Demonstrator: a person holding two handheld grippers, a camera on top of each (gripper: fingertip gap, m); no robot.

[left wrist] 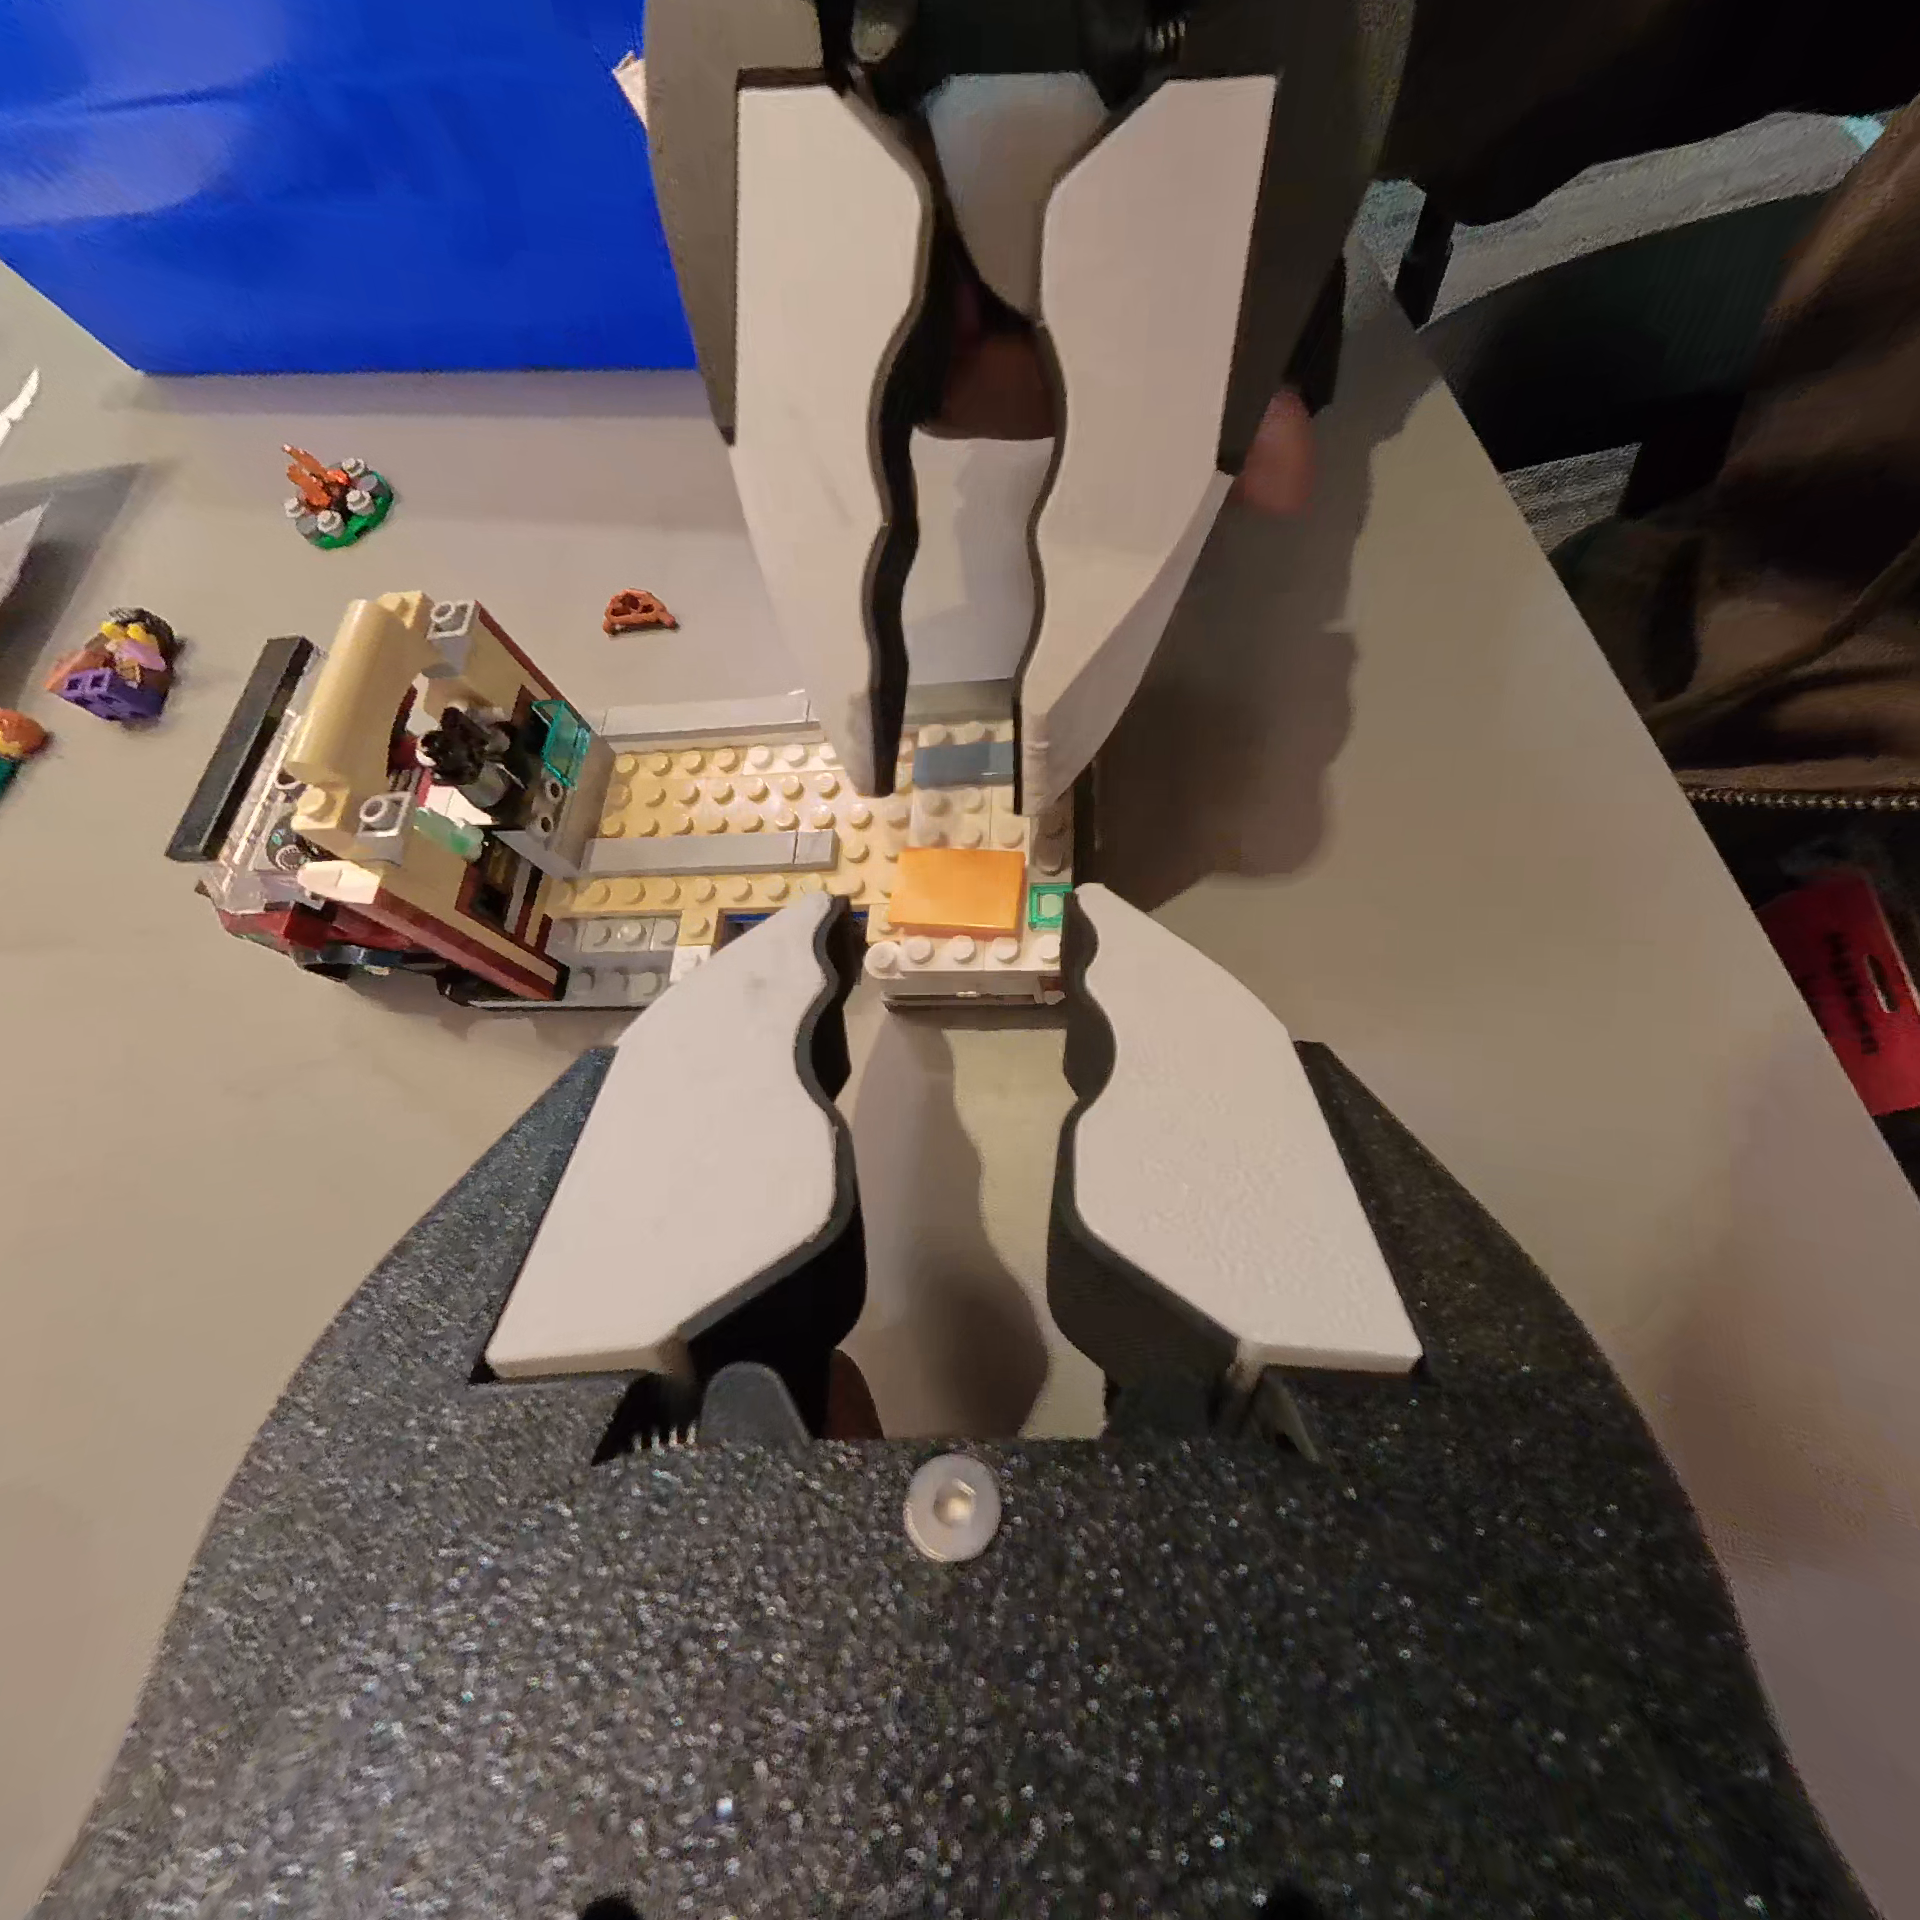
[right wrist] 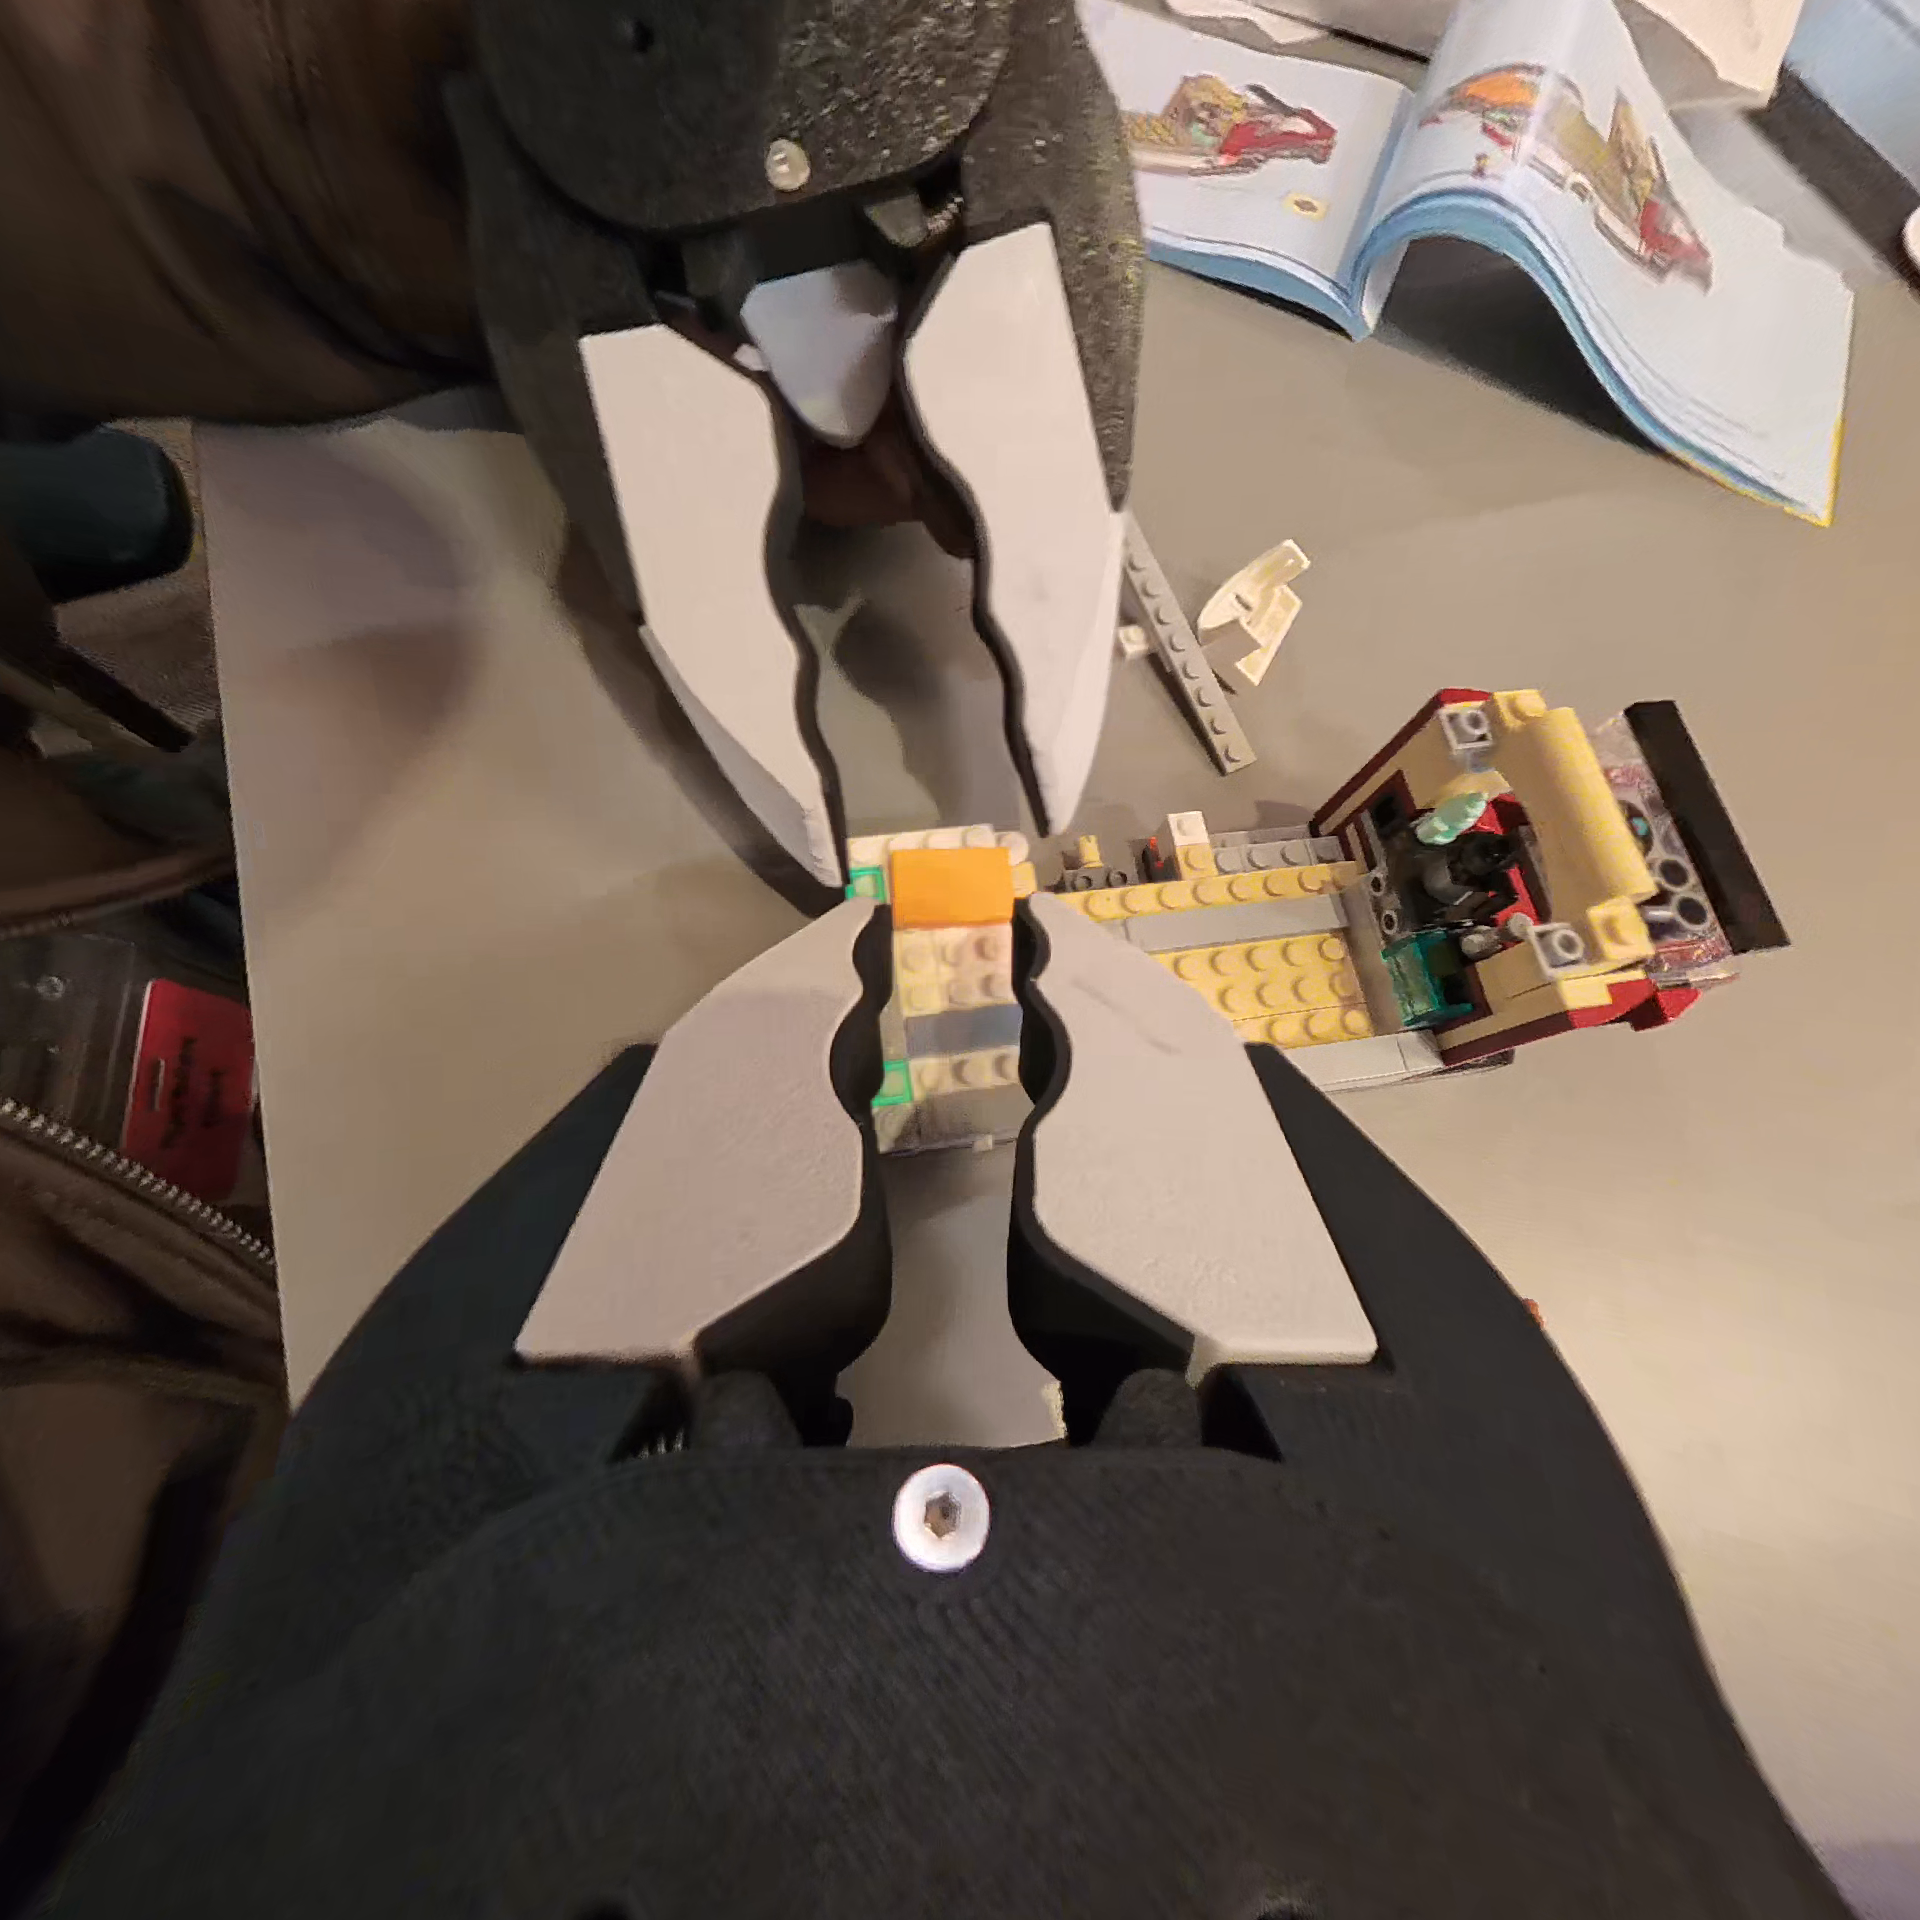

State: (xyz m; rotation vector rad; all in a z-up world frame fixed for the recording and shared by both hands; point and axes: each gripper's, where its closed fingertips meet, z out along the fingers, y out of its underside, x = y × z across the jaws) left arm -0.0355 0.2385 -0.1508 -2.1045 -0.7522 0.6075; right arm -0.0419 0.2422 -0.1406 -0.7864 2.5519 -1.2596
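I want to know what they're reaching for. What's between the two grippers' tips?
In both wrist views, the toy brick vehicle's rear end, with a smooth orange tile on top, lies between them.

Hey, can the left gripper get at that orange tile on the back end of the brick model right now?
Probably yes. The left gripper stands open right at the orange tile, with nothing on top of it. The right gripper, open above that same end, crowds it from the far side.
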